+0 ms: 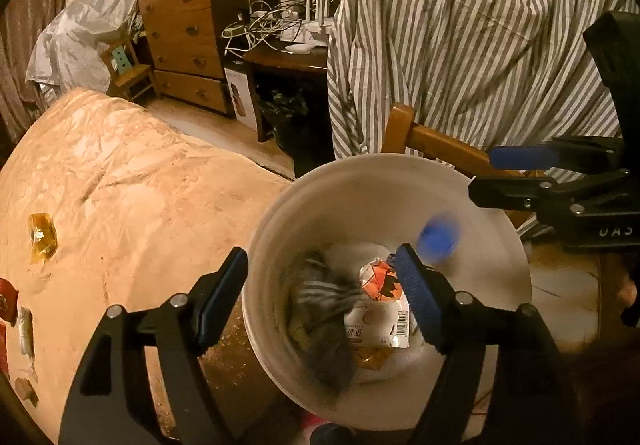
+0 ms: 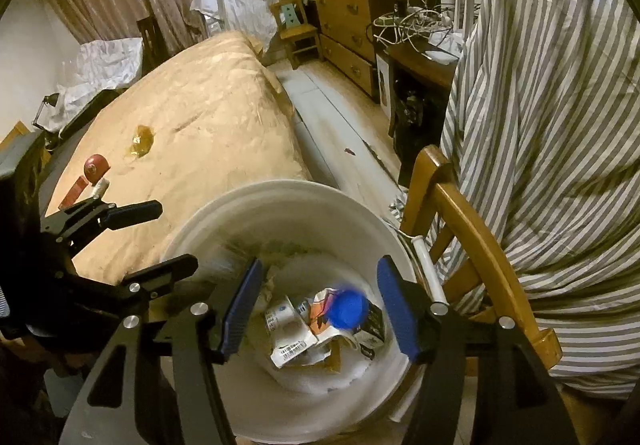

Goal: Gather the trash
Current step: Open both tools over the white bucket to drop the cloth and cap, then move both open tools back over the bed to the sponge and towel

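Both jaws of the left hand-held gripper (image 1: 320, 297) stand apart with nothing pressed between them, and the right hand-held gripper (image 2: 320, 311) is likewise open and empty; no earlier view lets me say more than that. Directly below both sits the white bucket (image 2: 280, 201), holding a crumpled orange-and-white wrapper (image 1: 380, 281), a barcoded label (image 2: 290, 349) and a blurred blue cap (image 2: 347, 309) that looks caught in mid-fall. What remains to collect lies away from the bucket on the table (image 1: 140, 185): a golden wrapper (image 1: 42, 237) out on the tan cover, and a red-topped item (image 2: 96, 166) with a small white piece beside it near the table's edge. In each view these lie off to the left of the bucket, well apart from it, so I judge the left hand-held gripper the nearer one. The golden wrapper lies flat, with no clear long axis. A striped shirt (image 2: 560, 125) hangs over a wooden chair (image 2: 468, 221) just beside the bucket on its other side
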Tool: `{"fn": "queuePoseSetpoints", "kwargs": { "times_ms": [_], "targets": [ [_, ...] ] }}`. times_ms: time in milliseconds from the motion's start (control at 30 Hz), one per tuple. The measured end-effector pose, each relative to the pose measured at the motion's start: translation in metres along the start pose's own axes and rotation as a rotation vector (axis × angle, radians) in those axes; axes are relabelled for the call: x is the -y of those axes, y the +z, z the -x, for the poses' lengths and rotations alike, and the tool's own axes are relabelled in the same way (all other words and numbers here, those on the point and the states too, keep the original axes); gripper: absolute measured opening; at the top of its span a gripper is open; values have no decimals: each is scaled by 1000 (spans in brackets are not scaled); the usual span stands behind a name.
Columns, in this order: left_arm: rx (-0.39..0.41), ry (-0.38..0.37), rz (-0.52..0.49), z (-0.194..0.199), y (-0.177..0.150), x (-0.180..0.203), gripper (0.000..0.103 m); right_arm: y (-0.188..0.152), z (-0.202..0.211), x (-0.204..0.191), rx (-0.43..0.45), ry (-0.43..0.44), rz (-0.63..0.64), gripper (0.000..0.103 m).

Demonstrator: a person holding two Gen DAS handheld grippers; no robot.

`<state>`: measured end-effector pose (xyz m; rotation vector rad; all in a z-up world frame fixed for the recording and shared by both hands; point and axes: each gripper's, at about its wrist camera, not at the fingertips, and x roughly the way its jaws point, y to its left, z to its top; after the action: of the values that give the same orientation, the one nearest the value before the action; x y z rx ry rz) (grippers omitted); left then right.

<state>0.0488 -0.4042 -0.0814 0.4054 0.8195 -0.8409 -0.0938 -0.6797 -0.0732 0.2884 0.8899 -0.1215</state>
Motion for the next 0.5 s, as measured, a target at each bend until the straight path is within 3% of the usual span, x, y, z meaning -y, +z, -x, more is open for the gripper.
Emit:
{"fn": "queuePoseSetpoints", "kwargs": {
  "times_ms": [500],
  "targets": [
    [28, 31, 22, 16, -8, -13, 73, -2, 11, -14, 41, 21, 16, 62]
  ]
}}
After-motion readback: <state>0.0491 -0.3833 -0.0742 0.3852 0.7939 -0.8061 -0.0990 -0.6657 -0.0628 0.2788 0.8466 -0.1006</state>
